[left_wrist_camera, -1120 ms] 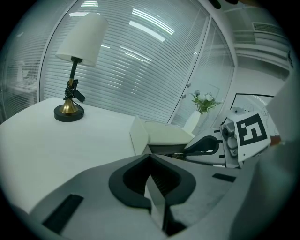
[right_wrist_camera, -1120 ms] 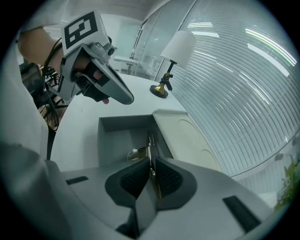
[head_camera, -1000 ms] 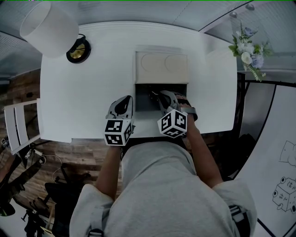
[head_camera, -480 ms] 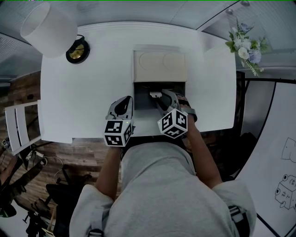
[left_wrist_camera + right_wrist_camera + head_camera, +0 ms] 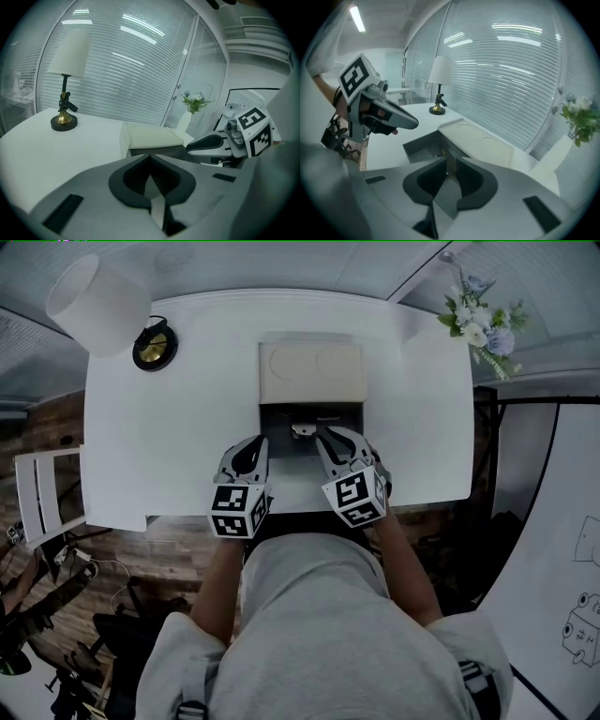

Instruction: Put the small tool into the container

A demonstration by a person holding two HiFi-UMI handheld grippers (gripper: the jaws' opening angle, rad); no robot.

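Small tool lies inside dark container, toward far wall. Cream lid laid back at 12 o'clock.

Right gripper at container's 5 o'clock, overlapping near rim in head view. Fingers slightly apart, just been closing, nothing between them.

Left gripper at 7 o'clock, beside box's near-left corner. Fingers clenched together, empty.

Around on white tabletop – lamp at 10 o'clock (shade overhangs corner), flowers at 2 o'clock by far corner, both well apart from container.

Left tongs sit closed; right tongs, empty and ajar, have just been closing.
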